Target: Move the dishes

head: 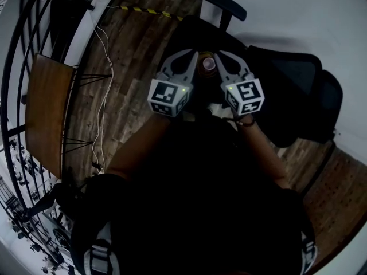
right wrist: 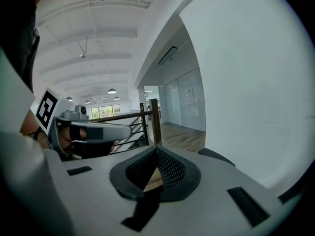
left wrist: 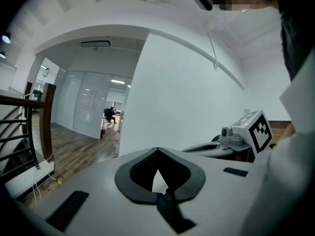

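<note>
Over the black chair we hold the left gripper and right gripper side by side, both closed on nothing. No dishes show in any view, so we judge the moving not yet begun.

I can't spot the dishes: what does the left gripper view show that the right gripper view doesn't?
Only left: a distant seated person and the right gripper. Only right: round ceiling lamps and the left gripper. Both: that gripper's own jaws shut with nothing between them, a white wall, wood floor, and a black railing with a wooden post. Neither shows any dishes.
</note>
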`<control>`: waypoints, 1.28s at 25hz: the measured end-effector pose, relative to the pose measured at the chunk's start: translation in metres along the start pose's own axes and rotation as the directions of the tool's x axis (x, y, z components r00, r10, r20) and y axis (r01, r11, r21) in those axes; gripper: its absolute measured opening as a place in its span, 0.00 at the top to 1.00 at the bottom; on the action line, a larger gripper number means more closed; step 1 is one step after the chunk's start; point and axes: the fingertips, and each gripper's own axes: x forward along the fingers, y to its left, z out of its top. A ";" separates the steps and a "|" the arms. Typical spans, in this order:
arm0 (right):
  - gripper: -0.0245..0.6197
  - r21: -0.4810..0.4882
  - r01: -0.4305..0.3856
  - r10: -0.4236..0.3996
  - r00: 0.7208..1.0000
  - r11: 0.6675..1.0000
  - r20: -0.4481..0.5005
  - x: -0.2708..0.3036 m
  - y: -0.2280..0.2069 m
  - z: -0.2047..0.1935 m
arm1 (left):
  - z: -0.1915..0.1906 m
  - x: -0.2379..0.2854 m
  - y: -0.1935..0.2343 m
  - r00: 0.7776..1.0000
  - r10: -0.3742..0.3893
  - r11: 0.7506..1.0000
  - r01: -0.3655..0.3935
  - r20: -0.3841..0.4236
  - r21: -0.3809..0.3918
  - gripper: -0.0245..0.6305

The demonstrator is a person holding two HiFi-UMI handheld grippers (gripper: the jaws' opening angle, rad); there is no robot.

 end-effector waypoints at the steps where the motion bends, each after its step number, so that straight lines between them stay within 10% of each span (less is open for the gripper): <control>1: 0.95 0.000 -0.015 0.015 1.000 1.000 -0.014 0.001 -0.008 -0.005 | -0.001 0.007 -0.002 1.000 0.015 1.000 -0.015 -0.004 0.001 0.97; 9: 0.95 0.058 -0.076 0.086 0.976 0.995 -0.202 0.027 -0.071 -0.100 | -0.054 0.042 -0.009 0.990 0.118 0.993 -0.120 -0.083 -0.019 0.97; 32: 0.83 0.171 0.047 0.065 0.800 0.984 -0.596 0.103 -0.111 -0.327 | -0.166 0.086 0.040 0.945 0.003 0.995 -0.037 -0.326 -0.096 0.97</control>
